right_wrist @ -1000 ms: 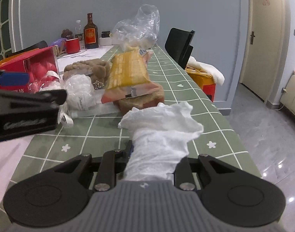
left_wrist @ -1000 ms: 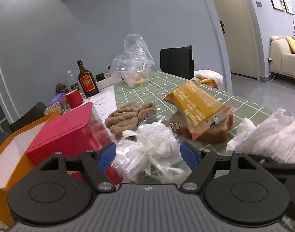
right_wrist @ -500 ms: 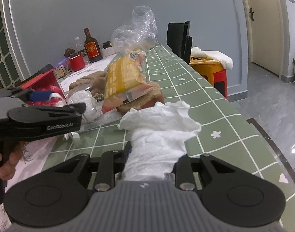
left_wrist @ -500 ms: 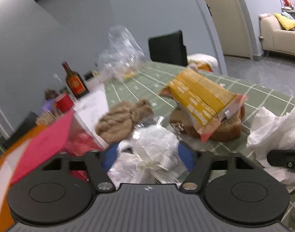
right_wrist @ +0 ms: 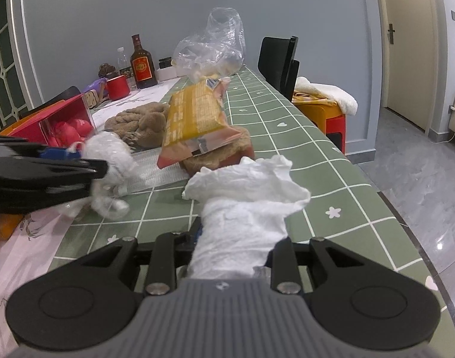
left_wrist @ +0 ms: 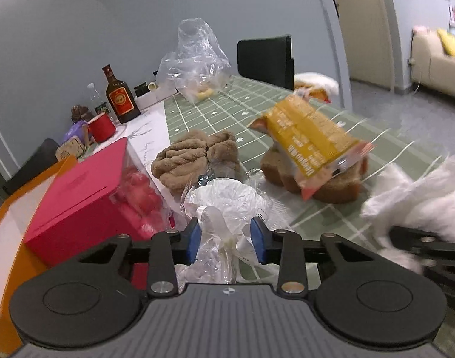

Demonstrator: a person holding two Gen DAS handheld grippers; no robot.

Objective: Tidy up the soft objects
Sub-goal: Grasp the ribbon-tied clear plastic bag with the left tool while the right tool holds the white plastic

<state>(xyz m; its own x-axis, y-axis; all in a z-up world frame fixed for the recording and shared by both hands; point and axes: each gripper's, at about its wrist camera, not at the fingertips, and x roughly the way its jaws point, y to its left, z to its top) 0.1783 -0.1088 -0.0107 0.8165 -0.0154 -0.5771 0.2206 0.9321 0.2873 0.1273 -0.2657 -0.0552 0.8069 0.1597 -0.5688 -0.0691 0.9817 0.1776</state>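
Observation:
My left gripper (left_wrist: 226, 240) is shut on the knotted neck of a clear plastic bag of white stuff (left_wrist: 227, 200); the bag also shows in the right wrist view (right_wrist: 111, 155), held by the left gripper (right_wrist: 75, 155). My right gripper (right_wrist: 234, 238) is shut on a crumpled white tissue wad (right_wrist: 245, 194), which shows blurred in the left wrist view (left_wrist: 418, 191). A brown knitted cloth (left_wrist: 194, 155) lies behind the bag. A yellow snack packet (left_wrist: 311, 140) rests on a brown loaf-like soft thing (left_wrist: 331, 185).
A red box (left_wrist: 87, 191) with a clear front and an orange box (left_wrist: 6, 238) stand at the left. A big clear bag (left_wrist: 197, 62), a dark bottle (left_wrist: 118, 97) and a red cup (left_wrist: 102, 126) stand at the far end of the green checked table (right_wrist: 317, 179). A black chair (right_wrist: 279, 62) is beside it.
My left gripper's jaws have closed from wide apart onto the plastic bag's neck. The right gripper kept hold of the tissue wad and shifted a little.

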